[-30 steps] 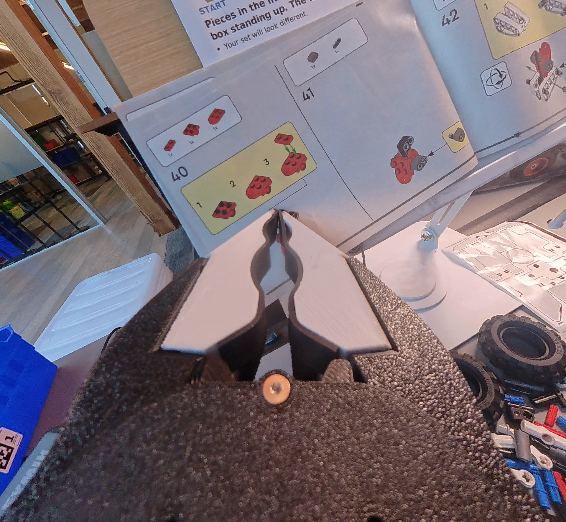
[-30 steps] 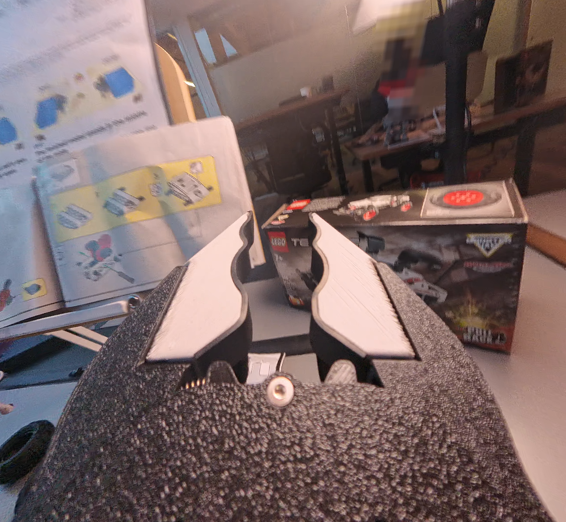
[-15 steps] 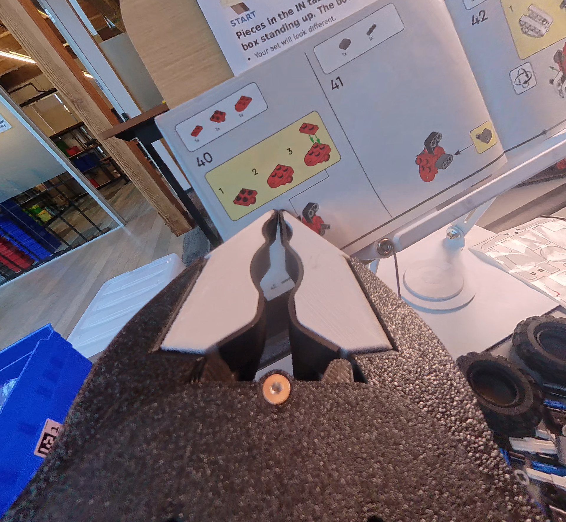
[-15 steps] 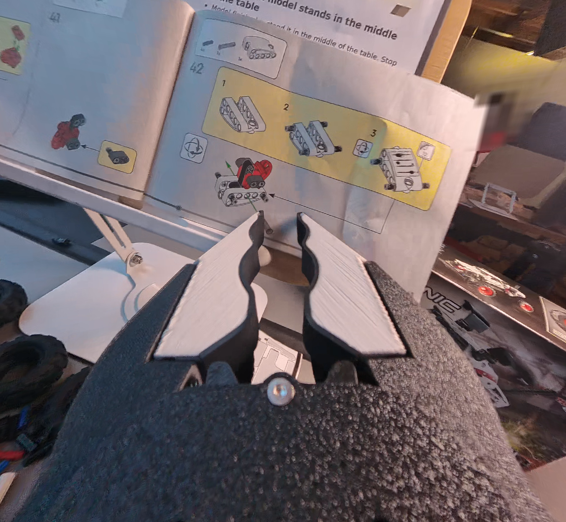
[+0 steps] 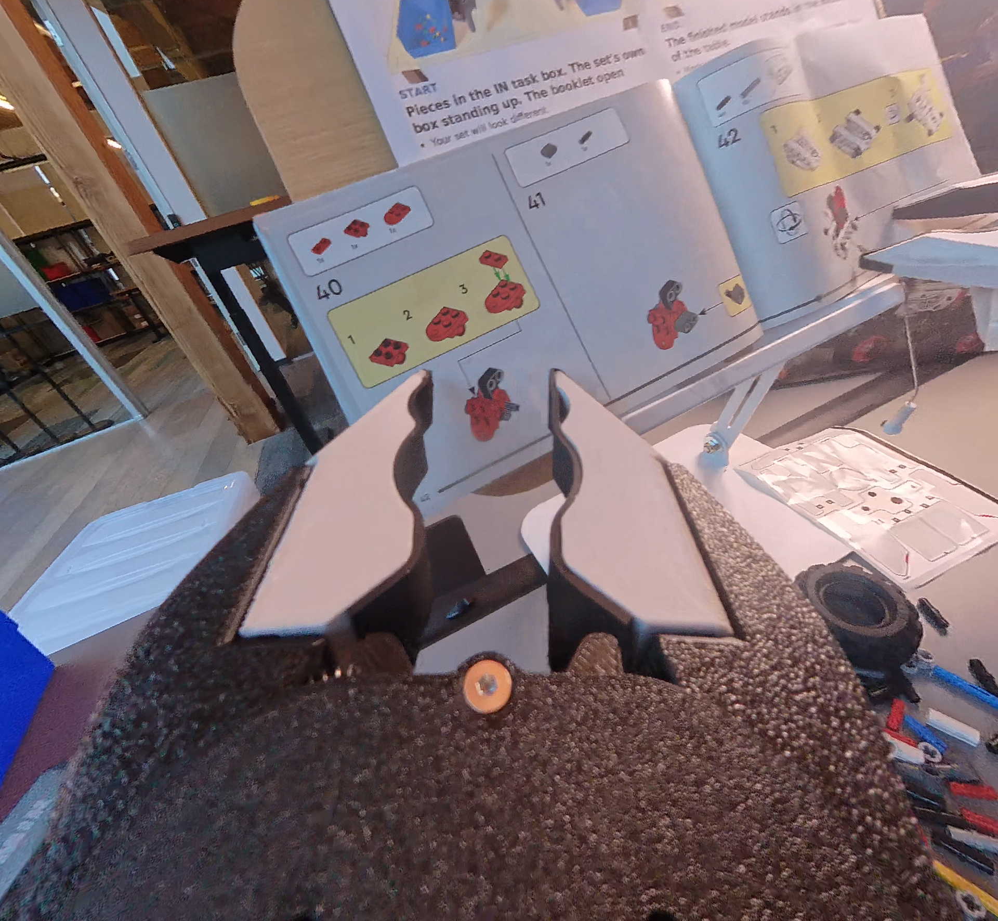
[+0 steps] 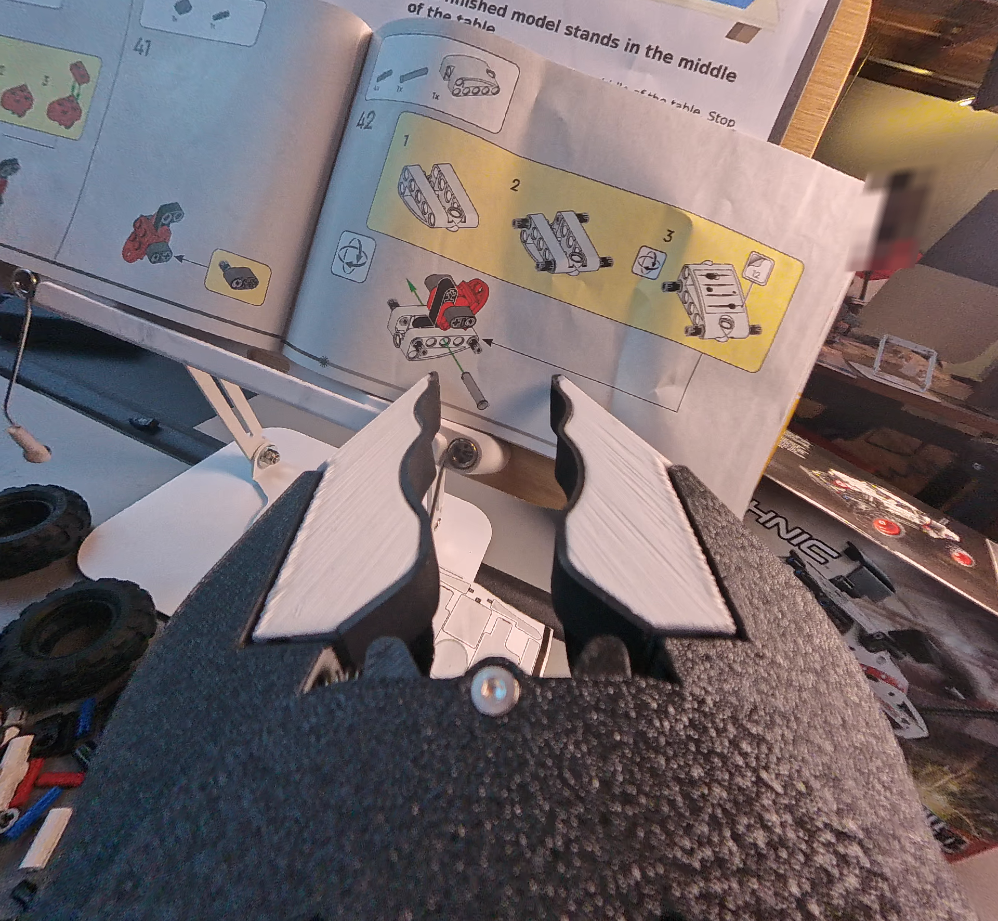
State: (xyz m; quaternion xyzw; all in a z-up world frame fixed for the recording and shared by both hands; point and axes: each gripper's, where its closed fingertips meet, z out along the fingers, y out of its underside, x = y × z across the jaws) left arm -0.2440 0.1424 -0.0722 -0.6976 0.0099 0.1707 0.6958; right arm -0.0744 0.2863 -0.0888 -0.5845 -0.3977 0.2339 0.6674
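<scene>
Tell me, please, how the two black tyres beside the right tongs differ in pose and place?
The nearer tyre lies closest to the right tongs, beside the scattered small parts, its hub opening facing up toward the camera. The farther tyre sits behind it at the picture's edge, partly cut off, nearer the white stand base. Both are black, knobbly and lie loose.

Printed lettering on white sheet (image 5: 513, 84) above left fingers (image 5: 351, 517); step numerals on open booklet (image 5: 567, 246) just ahead; brand lettering on box (image 6: 864, 571) right of right fingers (image 6: 637, 533).
</scene>
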